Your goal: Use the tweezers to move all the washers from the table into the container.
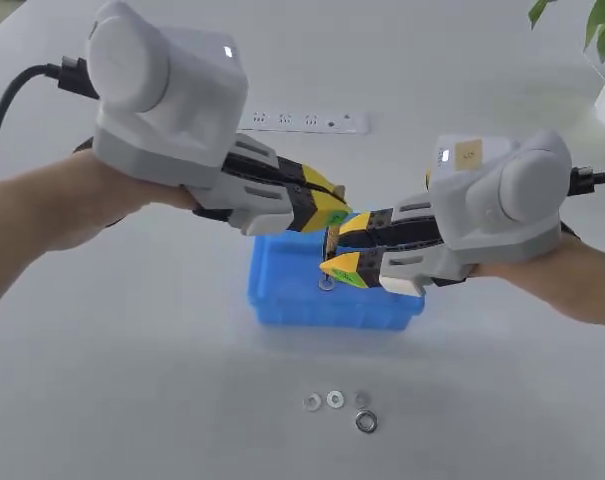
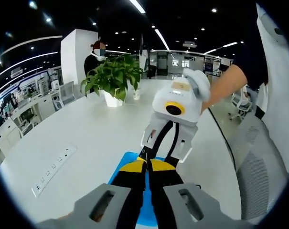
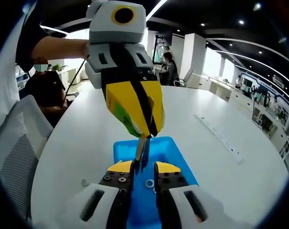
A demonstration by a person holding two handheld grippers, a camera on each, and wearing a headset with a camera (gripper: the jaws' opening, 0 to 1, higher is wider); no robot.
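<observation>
The left hand-held gripper (image 1: 332, 205) has its jaws pressed together on the tweezers (image 3: 141, 153). In the right gripper view it comes in from 12 o'clock, and the tweezers' long axis runs from 12 to 6 o'clock with the thin tips pointing down. The right hand-held gripper (image 1: 347, 246) faces it from the other side with its yellow-tipped jaws spread. In its own view the tweezer tips hang in the gap between those jaws, but it is hard to tell whether either jaw touches them.

Both hand-held grippers meet over the blue container (image 1: 282, 300). One washer (image 3: 149, 182) lies flat on the container floor, just beside the tweezer tips at about 5 o'clock in the right gripper view.

In the head view, four more washers (image 1: 335, 400) sit in a loose cluster on the worktop (image 1: 132, 380). They lie at 6 o'clock from the container, well apart from it and on the person's side.

The task looks partly done. The next pick probably turns on bringing the tweezer tips out of the container and toward 6 o'clock. Both hand-held grippers are about equally near the cluster, but only the left one carries the tool.
</observation>
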